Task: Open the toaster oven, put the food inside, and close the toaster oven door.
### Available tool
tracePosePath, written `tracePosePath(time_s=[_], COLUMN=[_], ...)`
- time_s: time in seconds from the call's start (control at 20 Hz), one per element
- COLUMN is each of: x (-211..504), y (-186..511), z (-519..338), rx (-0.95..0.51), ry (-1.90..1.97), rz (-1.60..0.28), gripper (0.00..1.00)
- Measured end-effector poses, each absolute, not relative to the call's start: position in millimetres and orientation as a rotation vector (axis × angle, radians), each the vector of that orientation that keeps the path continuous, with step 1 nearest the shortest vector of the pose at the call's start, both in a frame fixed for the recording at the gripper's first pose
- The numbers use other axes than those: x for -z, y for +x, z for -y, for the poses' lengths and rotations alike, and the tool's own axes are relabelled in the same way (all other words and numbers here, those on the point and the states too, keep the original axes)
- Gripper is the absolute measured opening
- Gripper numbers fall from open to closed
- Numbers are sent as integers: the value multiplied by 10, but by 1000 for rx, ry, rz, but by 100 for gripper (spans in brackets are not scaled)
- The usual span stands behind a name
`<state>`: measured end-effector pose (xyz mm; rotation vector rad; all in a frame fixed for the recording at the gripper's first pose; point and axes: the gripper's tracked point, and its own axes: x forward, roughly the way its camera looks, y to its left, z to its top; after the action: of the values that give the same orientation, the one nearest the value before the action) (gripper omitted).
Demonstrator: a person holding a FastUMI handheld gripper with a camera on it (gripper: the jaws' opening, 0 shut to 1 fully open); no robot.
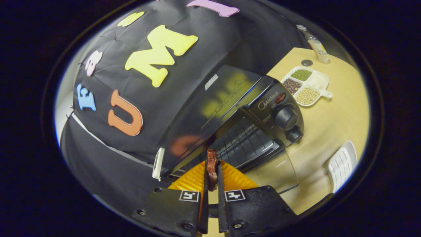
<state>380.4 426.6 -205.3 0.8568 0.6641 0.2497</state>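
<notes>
Gripping the food (pixel 212 164), a dark reddish strip, our jaws stand narrow with both fingers (pixel 193 179) pressed against its sides. We see the gripper (pixel 212 184) poised just before the oven (pixel 230 108), whose glass door (pixel 276 171) lies folded down and open on the worktop (pixel 329 125). The food's tip points at the wire rack (pixel 243 143) inside the cavity. 2 knobs (pixel 285 117) sit on the oven's control panel. Beyond the oven rest a 4-compartment tray (pixel 307 85) of grains and a bottle (pixel 317 46). Beside the door lies a white slotted item (pixel 342 164).
</notes>
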Motion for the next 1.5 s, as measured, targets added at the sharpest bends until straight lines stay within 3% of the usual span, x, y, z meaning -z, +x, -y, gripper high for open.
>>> tracePosePath(time_s=[0.3, 1.0, 1.5], x=[2413, 2816, 2273], y=[3541, 3305, 3404], z=[-4219, -4158, -4114], rx=[-208, -310, -296], ry=[905, 1042, 931], rz=[-738, -607, -570], gripper=[15, 15, 15])
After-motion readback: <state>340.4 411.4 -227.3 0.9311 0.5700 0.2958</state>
